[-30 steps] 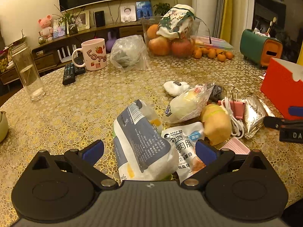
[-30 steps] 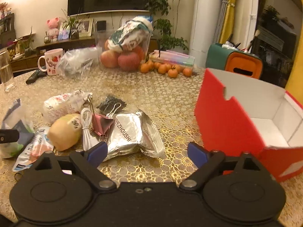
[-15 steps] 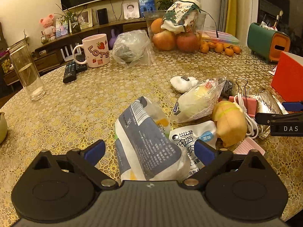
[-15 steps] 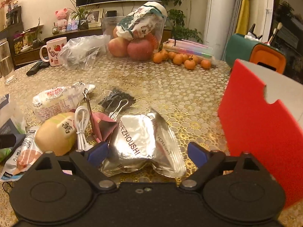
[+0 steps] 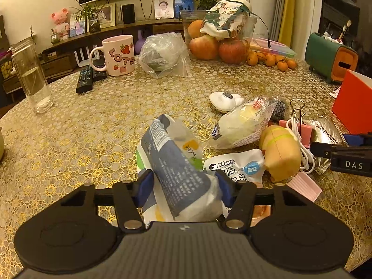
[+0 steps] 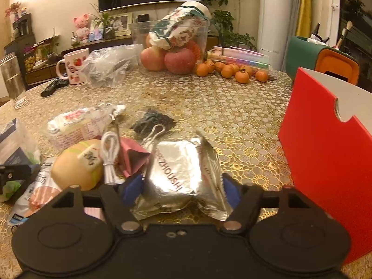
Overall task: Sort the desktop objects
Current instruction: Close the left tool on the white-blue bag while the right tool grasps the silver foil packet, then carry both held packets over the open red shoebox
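Now we have just been closing both grippers: our left gripper [image 5: 184, 189] pinches the grey snack bag [image 5: 176, 167] mid-table, our right gripper [image 6: 180, 189] squeezes the foil packet [image 6: 183, 174] beside the red box [image 6: 325, 162], ready for sorting.

A blue-and-white snack bag [image 5: 179, 169] is lying lengthwise on the table [image 5: 93, 121], its near end puffed up. Just beside it, a white pouch [image 5: 234, 167] with dark lettering is lying flat. A yellow wrapped bun [image 6: 79, 165] is resting against a coiled white cable [image 6: 110, 158] and a pink binder clip [image 5: 300, 127]. A crinkled silver foil packet [image 6: 179, 174] is lying near the red box [image 6: 325, 153], which is standing open.
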The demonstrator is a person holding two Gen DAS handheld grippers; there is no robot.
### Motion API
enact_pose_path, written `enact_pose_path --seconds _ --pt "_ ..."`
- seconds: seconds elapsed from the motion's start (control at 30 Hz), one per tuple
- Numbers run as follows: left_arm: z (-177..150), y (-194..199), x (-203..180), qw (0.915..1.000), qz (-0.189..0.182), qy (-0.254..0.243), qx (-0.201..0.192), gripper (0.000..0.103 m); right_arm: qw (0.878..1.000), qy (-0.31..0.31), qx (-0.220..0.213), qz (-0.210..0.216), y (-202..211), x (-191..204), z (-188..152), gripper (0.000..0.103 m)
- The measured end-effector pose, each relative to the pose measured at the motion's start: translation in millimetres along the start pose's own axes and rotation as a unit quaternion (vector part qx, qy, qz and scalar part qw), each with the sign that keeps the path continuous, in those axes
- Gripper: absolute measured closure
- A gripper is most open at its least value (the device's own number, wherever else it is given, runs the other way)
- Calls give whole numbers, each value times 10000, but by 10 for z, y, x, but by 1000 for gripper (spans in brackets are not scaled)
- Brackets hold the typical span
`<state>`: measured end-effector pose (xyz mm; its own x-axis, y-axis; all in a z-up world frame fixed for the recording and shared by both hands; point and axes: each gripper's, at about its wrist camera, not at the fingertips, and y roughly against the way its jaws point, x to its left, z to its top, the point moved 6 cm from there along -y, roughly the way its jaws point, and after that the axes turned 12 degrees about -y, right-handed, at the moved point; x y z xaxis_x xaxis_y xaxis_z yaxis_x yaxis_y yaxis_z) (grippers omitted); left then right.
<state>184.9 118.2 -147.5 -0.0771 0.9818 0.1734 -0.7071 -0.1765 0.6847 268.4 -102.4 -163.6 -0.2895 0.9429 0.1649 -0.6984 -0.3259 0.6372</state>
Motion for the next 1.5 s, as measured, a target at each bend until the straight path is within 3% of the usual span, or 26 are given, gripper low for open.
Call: enact_pose_path --seconds 0.17,0.33,0.9,1.5 --pt "21 67 30 9999 56 -14 -95 75 10000 -62 -49 -23 43 -4 15 44" --pt "23 108 53 9999 31 8 -125 82 9997 -174 -84 -124 135 -96 20 47" --pt "144 579 -138 9988 -144 -81 -454 83 9989 -361 -262 -124 796 -198 10 48" --pt "420 1303 -910 9918 -703 -602 -878 83 9979 -453 -462 71 1753 -333 115 48"
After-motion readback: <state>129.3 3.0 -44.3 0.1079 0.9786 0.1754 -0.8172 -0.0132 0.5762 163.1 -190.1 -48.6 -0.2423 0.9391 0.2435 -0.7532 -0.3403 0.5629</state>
